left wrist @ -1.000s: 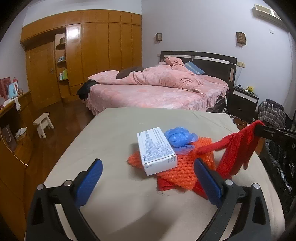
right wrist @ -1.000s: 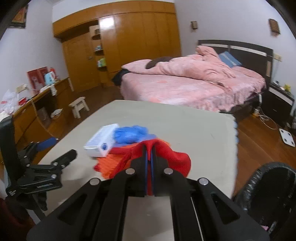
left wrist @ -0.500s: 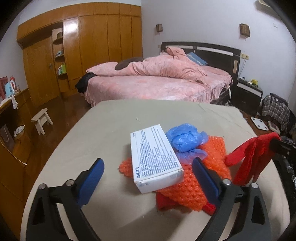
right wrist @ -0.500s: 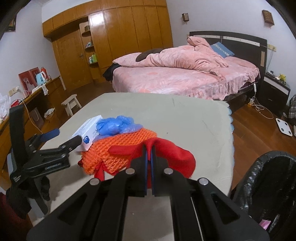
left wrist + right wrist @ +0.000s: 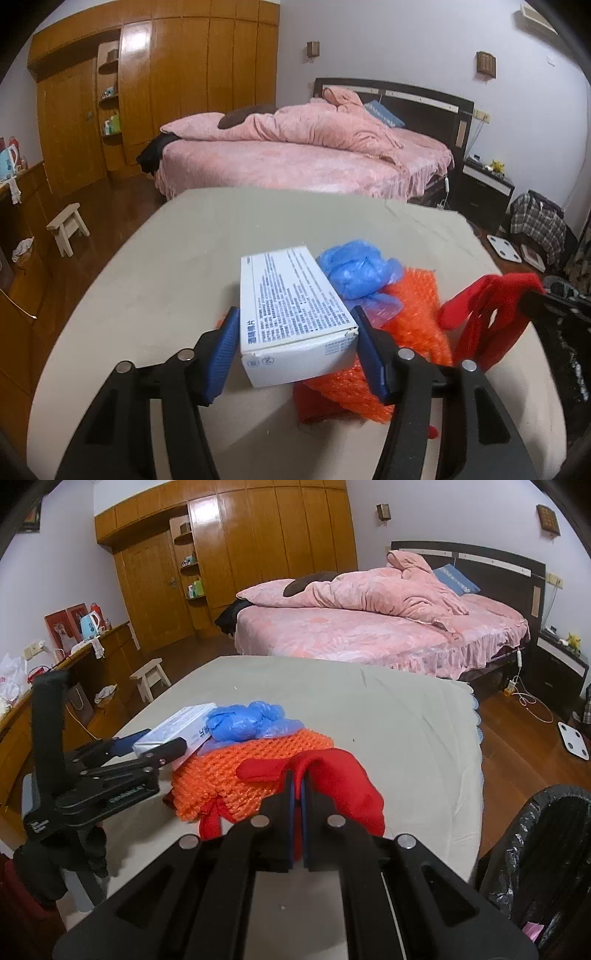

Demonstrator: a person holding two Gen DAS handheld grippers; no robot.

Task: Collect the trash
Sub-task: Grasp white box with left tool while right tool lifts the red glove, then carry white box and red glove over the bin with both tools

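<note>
Nothing from the pile has plainly reached the black-lined trash bin (image 5: 546, 853) at the table's right edge; its contents are hard to make out. The right gripper (image 5: 297, 805) is clamped tight on a red cloth (image 5: 343, 779). The left gripper (image 5: 295, 336), jaws just closing, has the white printed box (image 5: 291, 306) between its pads, apparently touching both sides. Blue plastic gloves (image 5: 356, 271) and orange bubble wrap (image 5: 413, 317) lie uncollected on the table (image 5: 166, 258).
</note>
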